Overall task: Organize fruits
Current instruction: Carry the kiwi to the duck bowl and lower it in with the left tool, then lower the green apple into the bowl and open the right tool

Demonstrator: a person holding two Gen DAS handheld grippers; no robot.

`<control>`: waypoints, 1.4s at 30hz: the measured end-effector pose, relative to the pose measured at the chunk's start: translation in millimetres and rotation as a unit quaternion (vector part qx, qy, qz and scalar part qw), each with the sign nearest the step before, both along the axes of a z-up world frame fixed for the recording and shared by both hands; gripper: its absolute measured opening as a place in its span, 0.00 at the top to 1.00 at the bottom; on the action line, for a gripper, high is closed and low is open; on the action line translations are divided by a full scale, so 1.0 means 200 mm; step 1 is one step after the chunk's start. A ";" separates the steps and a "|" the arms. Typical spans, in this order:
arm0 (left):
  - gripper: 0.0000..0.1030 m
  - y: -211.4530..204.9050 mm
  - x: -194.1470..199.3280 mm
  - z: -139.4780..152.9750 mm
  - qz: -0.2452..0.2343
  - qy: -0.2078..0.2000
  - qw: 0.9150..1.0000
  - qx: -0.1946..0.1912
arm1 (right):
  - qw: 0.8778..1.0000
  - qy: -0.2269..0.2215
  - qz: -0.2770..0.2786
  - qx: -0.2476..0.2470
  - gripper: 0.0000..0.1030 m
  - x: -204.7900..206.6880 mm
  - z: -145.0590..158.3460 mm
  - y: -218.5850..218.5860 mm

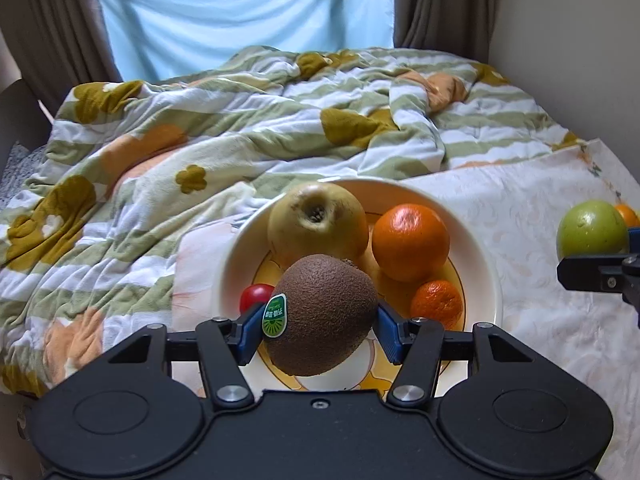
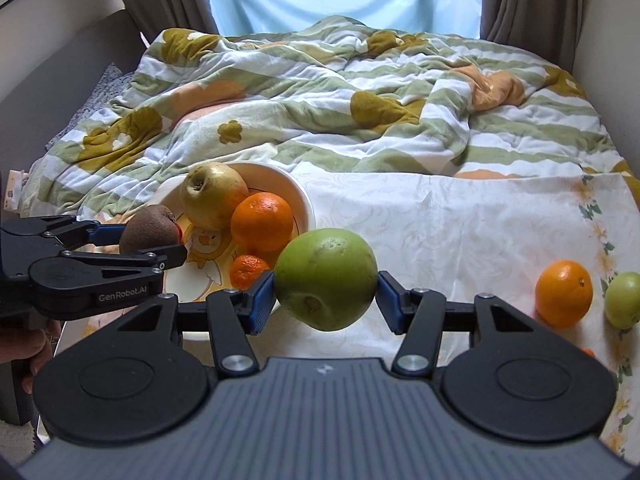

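Observation:
My left gripper (image 1: pixel 318 326) is shut on a brown kiwi (image 1: pixel 326 316) with a green sticker, held just above the near side of a white bowl (image 1: pixel 478 256). In the bowl lie a yellow pear (image 1: pixel 316 220), an orange (image 1: pixel 410 242), a small mandarin (image 1: pixel 436 304) and a red cherry tomato (image 1: pixel 256 295). My right gripper (image 2: pixel 326 300) is shut on a green apple (image 2: pixel 326 278), to the right of the bowl (image 2: pixel 306 200) and above the cloth. The right wrist view also shows the left gripper (image 2: pixel 160 240) with the kiwi (image 2: pixel 148 232) over the bowl's left side.
A pale patterned cloth (image 2: pixel 460 232) covers the near part of the bed. On it at the right lie another orange (image 2: pixel 564 294) and a small green fruit (image 2: pixel 622 300). A rumpled striped floral blanket (image 2: pixel 320 112) fills the bed behind. A hand (image 2: pixel 24 348) shows at the lower left.

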State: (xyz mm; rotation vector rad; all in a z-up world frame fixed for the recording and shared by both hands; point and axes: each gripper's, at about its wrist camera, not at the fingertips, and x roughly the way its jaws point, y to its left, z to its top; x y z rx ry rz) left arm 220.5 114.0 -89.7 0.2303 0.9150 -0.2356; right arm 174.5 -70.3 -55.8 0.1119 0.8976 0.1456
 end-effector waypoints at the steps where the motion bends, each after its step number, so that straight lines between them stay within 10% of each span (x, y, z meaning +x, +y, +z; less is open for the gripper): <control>1: 0.40 -0.01 0.01 -0.02 -0.007 0.005 1.000 0.002 | 1.000 0.002 -0.004 0.000 0.33 0.00 -0.01 0.00; 14: 0.39 -0.04 0.06 -0.14 -0.055 0.016 0.998 0.020 | 0.999 0.018 -0.043 -0.003 0.33 0.03 -0.08 -0.02; 19: 0.12 -0.07 0.05 -0.10 -0.068 0.005 0.998 0.015 | 0.999 0.021 -0.050 -0.004 0.33 0.02 -0.08 -0.01; 24: 0.08 -0.07 -0.01 -0.06 -0.076 -0.004 0.997 0.026 | 0.998 0.015 -0.053 -0.006 0.33 0.01 -0.05 0.00; 42: 0.07 0.18 -0.26 0.08 0.009 -0.012 1.000 0.005 | 0.999 0.012 0.045 0.004 0.33 0.08 0.00 0.26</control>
